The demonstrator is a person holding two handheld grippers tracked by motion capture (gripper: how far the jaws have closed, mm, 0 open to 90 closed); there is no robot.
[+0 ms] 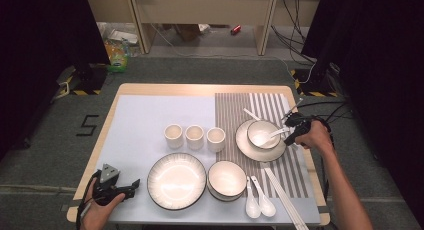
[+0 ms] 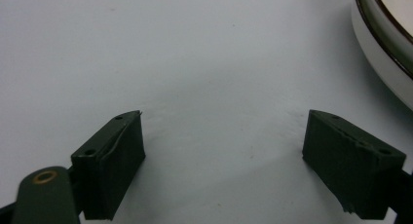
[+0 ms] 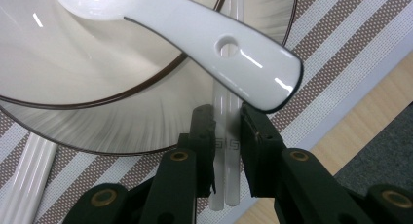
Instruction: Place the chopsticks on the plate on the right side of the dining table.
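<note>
The white chopsticks (image 3: 226, 151) have small grey marks printed on them between the jaws, too tiny to read. On the floor left of the table, a black "5" (image 1: 88, 125) is marked.

The right gripper (image 3: 227, 124) is clamped on the pair of chopsticks. Its two black jaws stand close together with the two sticks squeezed between them. The sticks run straight ahead of the gripper and go under the plate (image 3: 146, 131) with the dark rim. A bowl (image 3: 73, 63) sits on that plate, just ahead of the gripper. A white spoon (image 3: 195, 29) lies in the bowl, and its handle, with a small round hole, sticks out over the rim right above the jaw tips.

In the high view, the right hand (image 1: 316, 133) reaches in from the table's right edge and holds the gripper pointing toward the plate.

The left gripper (image 2: 224, 136) is open, its jaws wide apart with nothing between them. It points low over the pale mat (image 2: 195, 63). A big plate (image 2: 384, 53) lies ahead of it, off to its right. The left hand (image 1: 100, 210) rests at the near corner of the table.
</note>
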